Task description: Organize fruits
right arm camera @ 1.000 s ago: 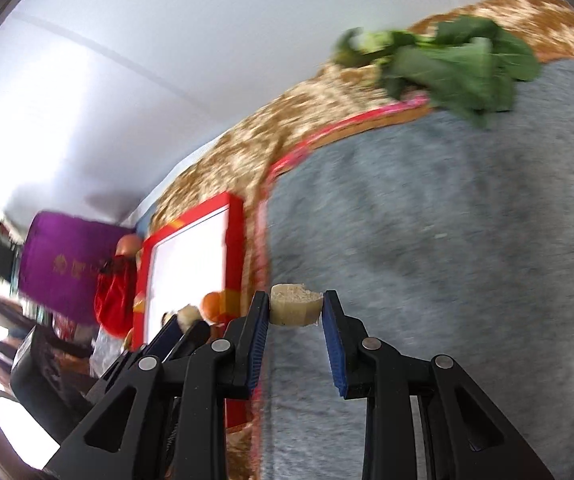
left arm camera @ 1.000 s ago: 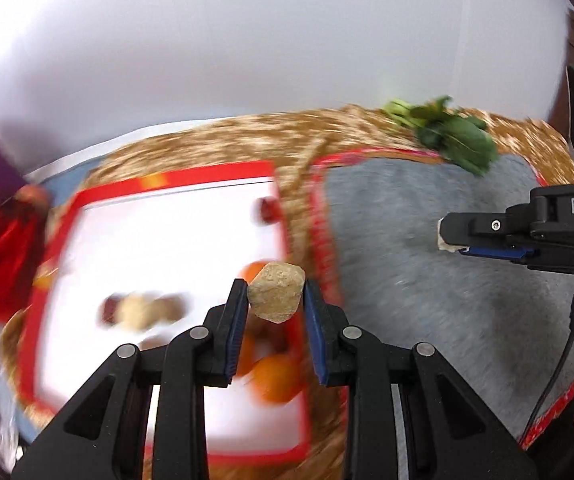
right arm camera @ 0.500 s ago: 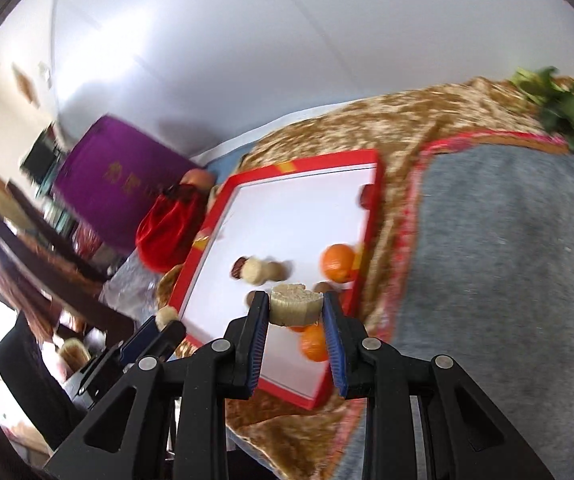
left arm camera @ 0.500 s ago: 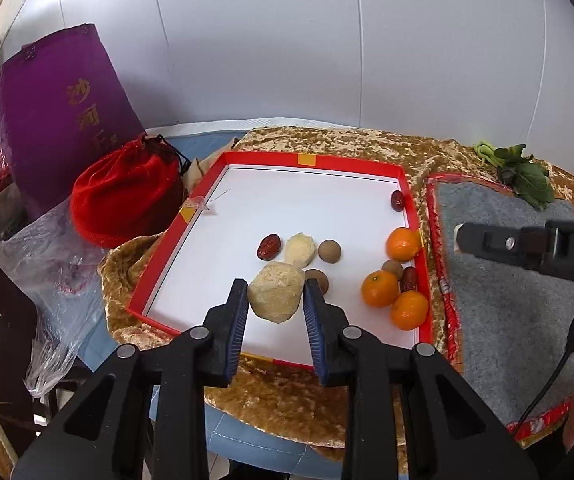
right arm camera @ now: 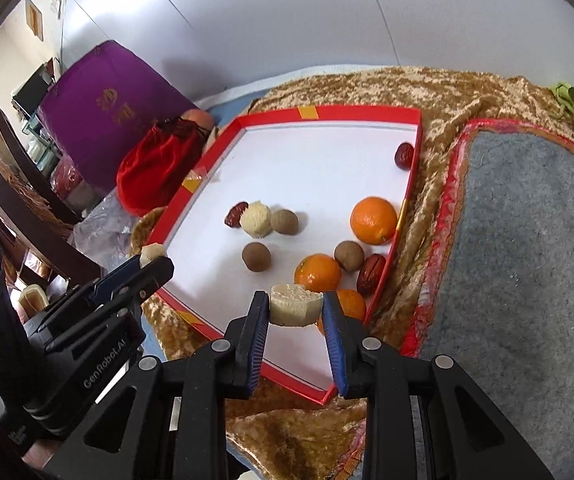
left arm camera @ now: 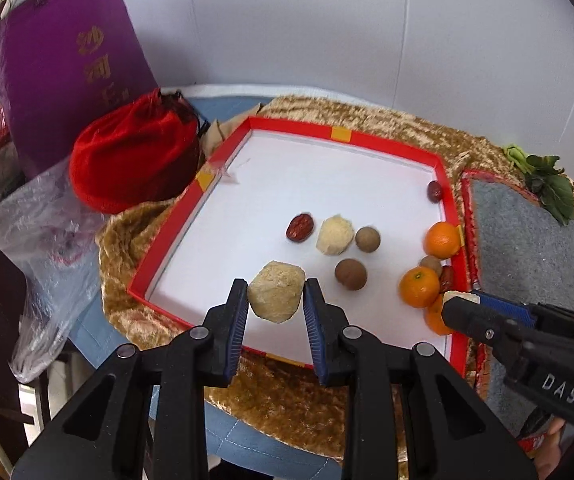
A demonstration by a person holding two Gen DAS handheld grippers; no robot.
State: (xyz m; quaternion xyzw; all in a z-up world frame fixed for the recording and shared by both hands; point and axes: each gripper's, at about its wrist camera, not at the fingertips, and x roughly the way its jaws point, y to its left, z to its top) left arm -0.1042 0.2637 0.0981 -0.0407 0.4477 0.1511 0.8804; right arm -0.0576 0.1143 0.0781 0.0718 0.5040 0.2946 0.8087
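Holding one rough beige lump [left arm camera: 275, 297] in the left tool [left arm camera: 275, 300] and a pale flat-topped lump [right arm camera: 296, 305] in the right tool [right arm camera: 296, 312], each clamped between nearly closed jaws above the red-rimmed white tray [left arm camera: 343, 135], apparently for grouping with similar fruit.

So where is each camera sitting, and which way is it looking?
Left wrist view: sits on the left gripper, looks forward and down at the red tray; shows its black fingers clamping a beige lump, and the right gripper poking in at right.
Right wrist view: sits on the right gripper, looks down at the tray's near corner; shows its fingers clamping a pale chunk, and the left gripper at left.
Both share the tray, the oranges, the red pouch and the purple bag.
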